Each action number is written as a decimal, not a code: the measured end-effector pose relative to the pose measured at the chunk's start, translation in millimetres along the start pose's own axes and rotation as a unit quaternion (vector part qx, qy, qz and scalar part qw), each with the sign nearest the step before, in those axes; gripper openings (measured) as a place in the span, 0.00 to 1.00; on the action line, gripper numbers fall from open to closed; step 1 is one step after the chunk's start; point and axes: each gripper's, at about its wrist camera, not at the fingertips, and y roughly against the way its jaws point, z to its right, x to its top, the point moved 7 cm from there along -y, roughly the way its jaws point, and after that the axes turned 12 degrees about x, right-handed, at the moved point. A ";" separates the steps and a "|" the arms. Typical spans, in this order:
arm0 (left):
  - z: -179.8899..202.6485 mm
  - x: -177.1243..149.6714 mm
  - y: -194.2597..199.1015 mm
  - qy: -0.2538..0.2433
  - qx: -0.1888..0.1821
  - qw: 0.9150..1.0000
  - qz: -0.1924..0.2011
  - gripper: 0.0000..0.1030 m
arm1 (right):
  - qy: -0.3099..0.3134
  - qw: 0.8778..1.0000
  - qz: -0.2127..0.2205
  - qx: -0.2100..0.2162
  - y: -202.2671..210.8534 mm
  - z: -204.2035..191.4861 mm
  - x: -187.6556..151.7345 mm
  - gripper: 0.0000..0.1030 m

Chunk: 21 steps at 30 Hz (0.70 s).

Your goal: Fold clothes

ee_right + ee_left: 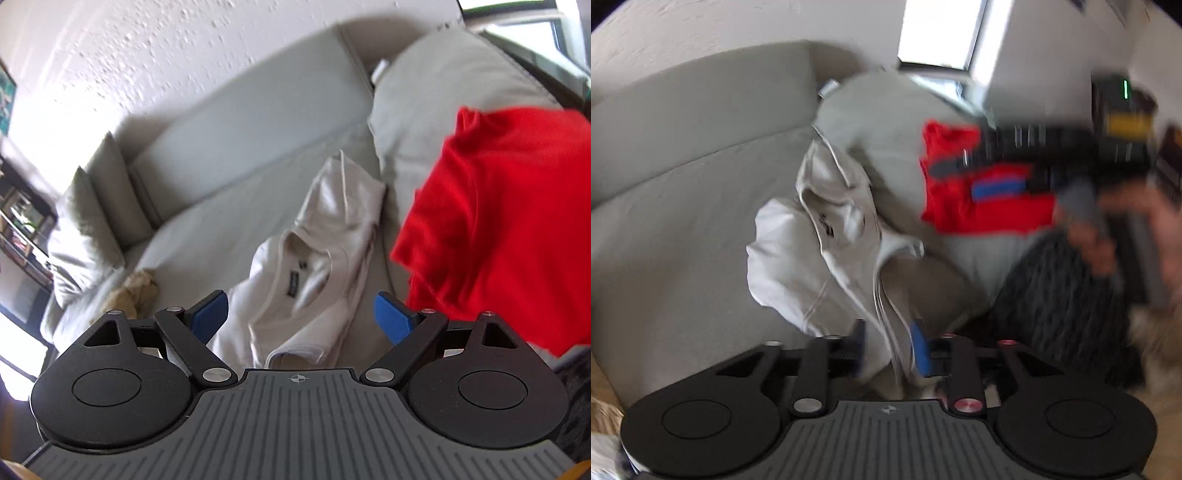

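Note:
A crumpled white shirt (798, 251) lies on the grey sofa seat (665, 240). One edge of it is bunched between the fingers of my left gripper (889, 347), which is shut on it. A red garment (960, 210) rests on a big grey cushion (886, 122). My right gripper (964, 179), blurred, hangs open over the red garment. In the right wrist view the right gripper (301, 315) is open and holds nothing. The white shirt (314, 266), collar label showing, lies just beyond it, and the red garment (498, 221) is at the right.
A hand (1108, 240) holds the right gripper's handle. A dark knitted cloth (1052, 295) lies at the sofa's right end. Grey pillows (92, 221) and a tan crumpled item (133, 291) sit at the sofa's far left. A bright window (942, 33) is behind.

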 end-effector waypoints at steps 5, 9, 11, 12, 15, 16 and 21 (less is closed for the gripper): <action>-17.1 35.6 -16.9 0.037 0.094 0.993 0.055 0.46 | 0.016 1.000 -0.004 -0.015 -21.5 3.1 1.0 0.76; -22.6 42.8 -62.8 0.095 0.070 0.993 0.023 0.46 | 0.066 0.997 -0.036 0.007 -38.4 -9.7 -13.7 0.62; -28.3 44.9 -77.5 0.124 0.077 0.989 0.006 0.44 | 0.090 0.994 -0.052 0.018 -46.8 -16.0 -21.2 0.63; -31.1 45.9 -84.9 0.138 0.081 0.987 -0.002 0.43 | 0.103 0.993 -0.060 0.024 -50.9 -19.1 -24.9 0.63; -42.6 50.2 -98.1 0.174 0.092 0.980 -0.015 0.43 | 0.140 0.986 -0.083 0.040 -63.2 -28.4 -36.3 0.63; -49.9 52.9 -93.4 0.180 0.097 0.979 -0.007 0.44 | 0.152 0.983 -0.091 0.046 -67.2 -31.4 -40.1 0.63; -63.0 57.2 -77.6 0.148 0.137 0.979 -0.001 0.47 | 0.195 0.975 -0.102 0.041 -97.8 -48.9 -59.6 0.43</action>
